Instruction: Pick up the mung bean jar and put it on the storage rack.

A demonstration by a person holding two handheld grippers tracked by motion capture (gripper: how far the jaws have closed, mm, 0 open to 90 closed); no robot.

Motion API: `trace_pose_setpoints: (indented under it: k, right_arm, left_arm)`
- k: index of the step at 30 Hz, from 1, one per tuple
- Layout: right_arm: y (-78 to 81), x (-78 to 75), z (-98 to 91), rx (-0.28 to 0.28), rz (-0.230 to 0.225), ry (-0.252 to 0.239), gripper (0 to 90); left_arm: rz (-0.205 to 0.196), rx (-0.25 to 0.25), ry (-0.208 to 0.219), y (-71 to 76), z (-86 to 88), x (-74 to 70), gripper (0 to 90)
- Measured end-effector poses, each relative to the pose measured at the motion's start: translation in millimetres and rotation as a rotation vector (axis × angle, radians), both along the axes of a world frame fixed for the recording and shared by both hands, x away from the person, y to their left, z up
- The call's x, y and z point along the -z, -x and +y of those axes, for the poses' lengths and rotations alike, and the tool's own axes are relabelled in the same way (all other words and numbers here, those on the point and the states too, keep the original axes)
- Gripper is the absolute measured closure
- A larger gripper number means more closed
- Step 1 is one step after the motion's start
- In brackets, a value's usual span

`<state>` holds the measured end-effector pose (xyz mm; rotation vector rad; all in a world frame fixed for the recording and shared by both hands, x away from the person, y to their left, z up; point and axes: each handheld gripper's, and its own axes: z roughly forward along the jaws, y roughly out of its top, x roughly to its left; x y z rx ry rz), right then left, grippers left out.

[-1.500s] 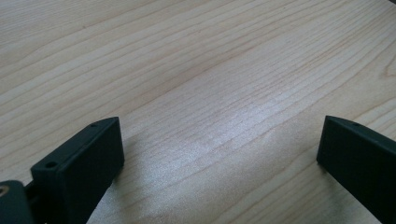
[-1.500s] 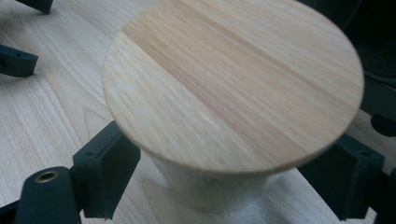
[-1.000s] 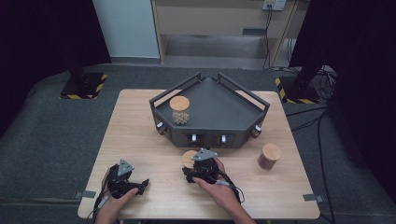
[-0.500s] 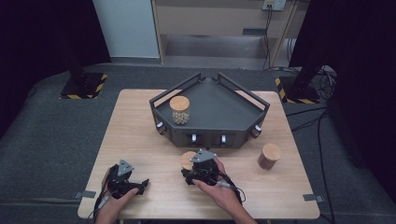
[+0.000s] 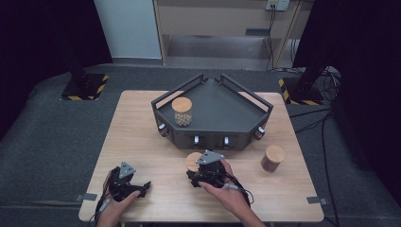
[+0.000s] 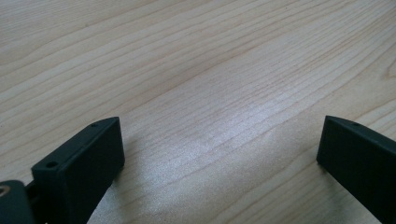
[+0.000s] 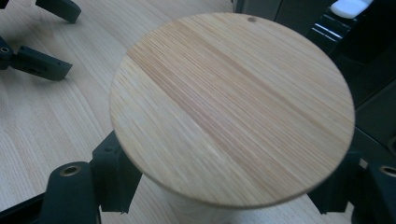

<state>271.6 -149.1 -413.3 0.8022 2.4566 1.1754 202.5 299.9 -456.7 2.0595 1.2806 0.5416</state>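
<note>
Jar (image 5: 193,161) with the wooden lid (image 7: 231,105) sits clamped in the right gripper (image 5: 201,174) fingers, just before the dark tray (image 5: 246,101). 1 jar (image 5: 182,111) already stands inside; another (image 5: 272,158) waits on the desk (image 5: 142,127). Left gripper (image 5: 137,187) rests wide open, holding nothing. The held jar's contents are hidden under its lid.
</note>
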Motion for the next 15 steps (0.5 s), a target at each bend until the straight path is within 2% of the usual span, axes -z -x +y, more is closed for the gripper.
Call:
trace_pose_setpoints:
  k: [15]
  right_arm:
    - [0.2, -13.5, -8.1, -0.001, -0.008, 0.004, 25.3]
  left_arm:
    - [0.000, -0.001, 0.000, 0.1, -0.2, 0.0, 0.0]
